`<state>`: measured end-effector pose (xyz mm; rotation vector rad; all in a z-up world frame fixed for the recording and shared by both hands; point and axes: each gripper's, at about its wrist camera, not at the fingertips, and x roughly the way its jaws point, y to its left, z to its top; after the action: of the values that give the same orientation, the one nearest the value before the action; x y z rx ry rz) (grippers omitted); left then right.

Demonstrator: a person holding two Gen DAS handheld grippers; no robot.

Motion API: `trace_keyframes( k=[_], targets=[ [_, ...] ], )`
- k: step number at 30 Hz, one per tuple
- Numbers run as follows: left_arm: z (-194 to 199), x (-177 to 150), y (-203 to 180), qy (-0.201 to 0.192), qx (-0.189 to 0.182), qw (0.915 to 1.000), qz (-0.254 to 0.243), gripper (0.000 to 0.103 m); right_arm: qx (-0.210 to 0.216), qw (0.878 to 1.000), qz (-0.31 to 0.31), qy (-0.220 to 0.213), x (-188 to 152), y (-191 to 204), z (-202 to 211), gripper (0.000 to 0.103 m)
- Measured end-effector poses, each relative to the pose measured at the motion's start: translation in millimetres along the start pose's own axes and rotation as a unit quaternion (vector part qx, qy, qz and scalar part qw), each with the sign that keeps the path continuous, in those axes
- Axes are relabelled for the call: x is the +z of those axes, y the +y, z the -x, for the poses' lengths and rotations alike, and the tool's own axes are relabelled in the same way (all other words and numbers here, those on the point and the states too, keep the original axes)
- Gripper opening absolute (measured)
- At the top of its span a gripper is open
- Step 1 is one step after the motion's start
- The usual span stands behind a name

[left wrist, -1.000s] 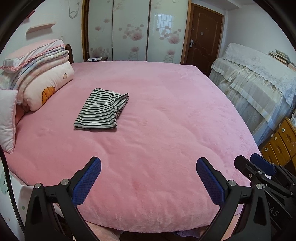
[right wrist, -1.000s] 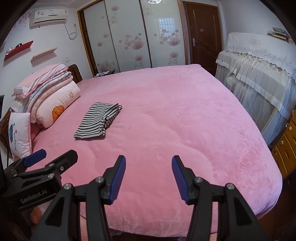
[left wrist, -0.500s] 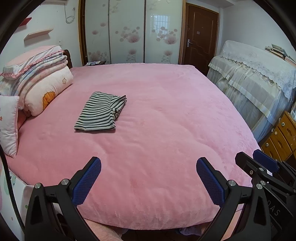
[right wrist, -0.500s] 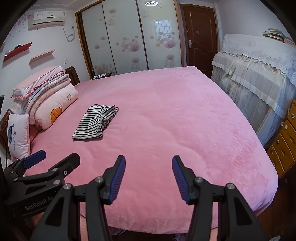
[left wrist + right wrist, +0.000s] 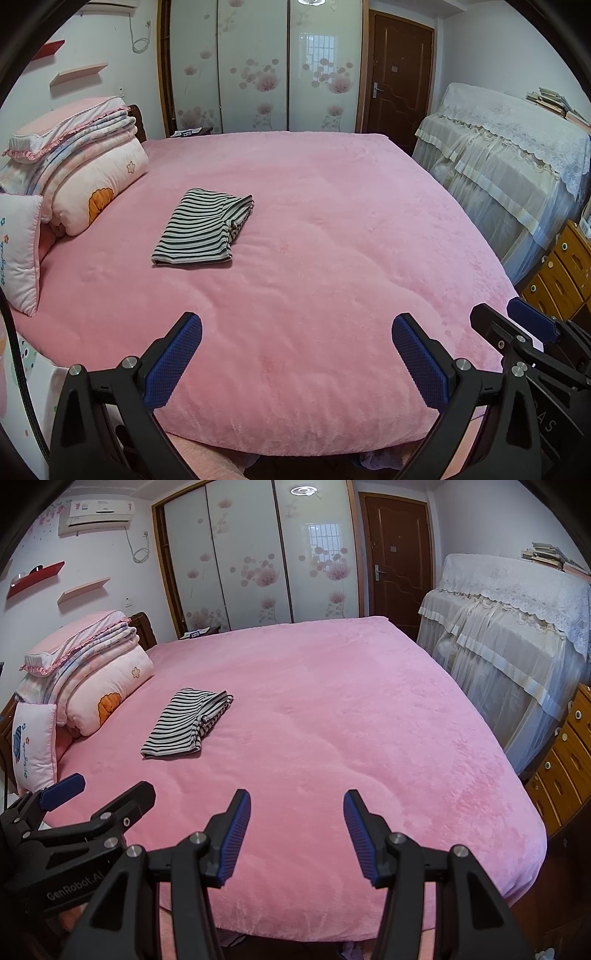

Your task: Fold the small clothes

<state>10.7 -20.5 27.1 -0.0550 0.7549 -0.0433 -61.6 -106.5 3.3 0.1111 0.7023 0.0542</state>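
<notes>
A folded black-and-white striped garment lies flat on the pink bed, left of its middle. My left gripper hangs open over the near edge of the bed, nothing between its blue pads. My right gripper is open too and empty, also above the near edge. Both stand well short of the garment. Each wrist view catches the other gripper at its side: the right one and the left one.
Stacked quilts and pillows sit at the head of the bed on the left. A lace-covered piece of furniture and a wooden drawer chest stand to the right. Wardrobe doors and a brown door are behind.
Both views have drawn back and lifted slightly, so the bed and garment look a little farther off. The garment has not moved and both grippers stay open.
</notes>
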Motion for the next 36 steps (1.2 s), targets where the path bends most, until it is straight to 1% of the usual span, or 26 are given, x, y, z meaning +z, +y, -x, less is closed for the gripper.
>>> trace_keyframes(
  k=[17, 36],
  targets=[
    [3.4, -0.6, -0.4, 0.003, 0.004, 1.0000, 0.001, 0.102, -0.002, 1.000, 0.003, -0.001, 1.3, -1.7, 3.4, 0.053],
    [-2.8, -3.3, 6.4, 0.012, -0.004, 0.9999, 0.008, 0.102, -0.002, 1.000, 0.004, 0.001, 0.9, -4.2, 3.8, 0.053]
  ],
)
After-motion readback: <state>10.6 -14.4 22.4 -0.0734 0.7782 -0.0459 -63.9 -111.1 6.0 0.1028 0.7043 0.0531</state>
